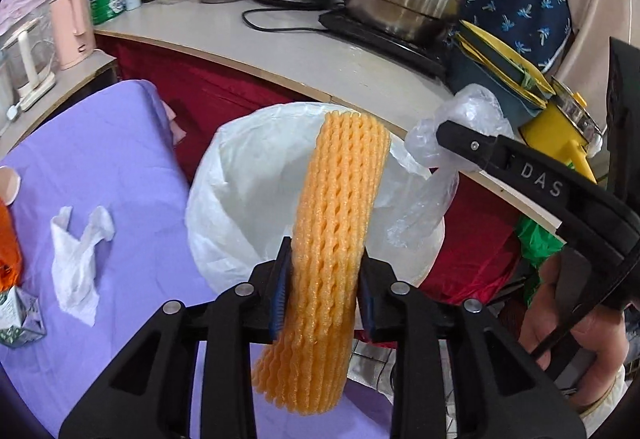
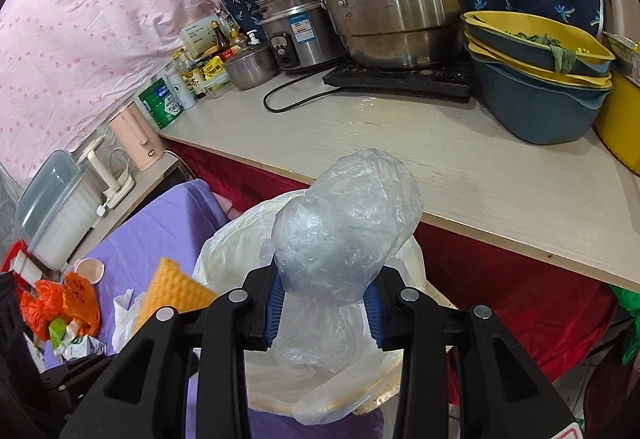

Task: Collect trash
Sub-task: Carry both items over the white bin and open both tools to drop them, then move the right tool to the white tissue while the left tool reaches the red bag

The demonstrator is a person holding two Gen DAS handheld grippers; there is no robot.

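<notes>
Trash half gathered: our left gripper (image 1: 324, 299) clamps foam net (image 1: 336, 223), right gripper (image 2: 324, 303) clamps plastic wrap (image 2: 344, 223) over the bin bag (image 1: 248, 175); tissue (image 1: 80, 259) at nine o'clock remains.

Bright, even light — fisheye-bent, dark-vignetted edges

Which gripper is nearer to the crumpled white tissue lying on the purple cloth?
Left. The left gripper, shut on the orange foam net, is beside the white tissue. The right gripper, shut on the clear plastic bag, is farther, beyond the white bin liner.
</notes>
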